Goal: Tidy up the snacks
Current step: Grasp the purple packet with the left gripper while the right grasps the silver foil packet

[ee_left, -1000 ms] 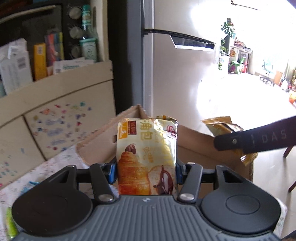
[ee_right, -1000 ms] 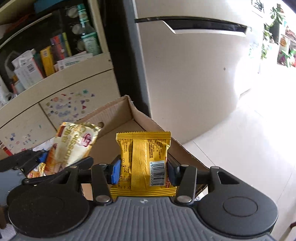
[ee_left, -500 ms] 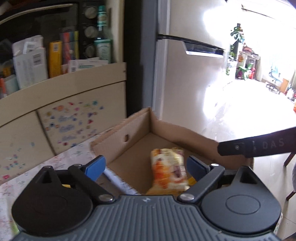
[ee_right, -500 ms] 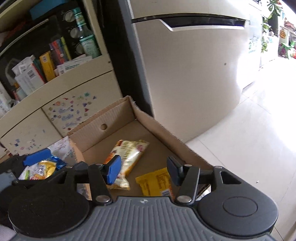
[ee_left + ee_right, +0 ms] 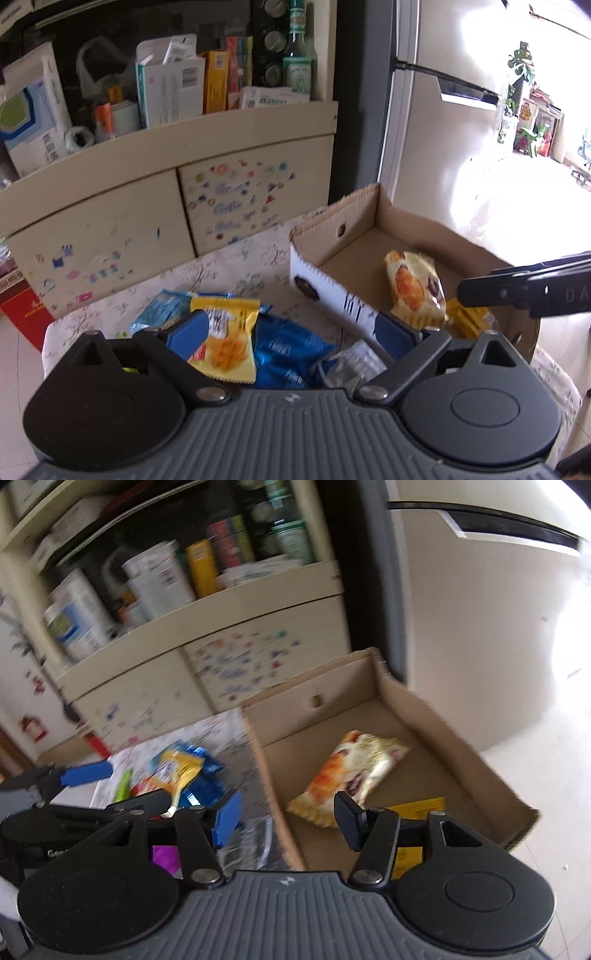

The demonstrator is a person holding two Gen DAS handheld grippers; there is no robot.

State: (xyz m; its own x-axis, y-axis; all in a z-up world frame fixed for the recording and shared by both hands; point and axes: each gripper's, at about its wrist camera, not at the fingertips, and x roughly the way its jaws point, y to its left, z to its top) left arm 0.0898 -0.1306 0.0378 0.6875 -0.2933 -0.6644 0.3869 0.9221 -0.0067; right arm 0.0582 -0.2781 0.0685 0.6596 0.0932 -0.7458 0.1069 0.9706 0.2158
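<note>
Now both grippers stand empty, the left gripper [image 5: 291,328] still spreading wide and the right gripper [image 5: 286,821] parted, their croissant pack [image 5: 351,771] and yellow packet [image 5: 417,806] dropped into the cardboard box [image 5: 458,738], leaving the table's snack pile [image 5: 236,325] next.

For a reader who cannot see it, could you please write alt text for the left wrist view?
The left gripper, its fingers opening with nothing between them, hangs over snack packets on a floral tablecloth: a yellow packet lying on blue packets. To the right, an open cardboard box holds a croissant packet.
</note>
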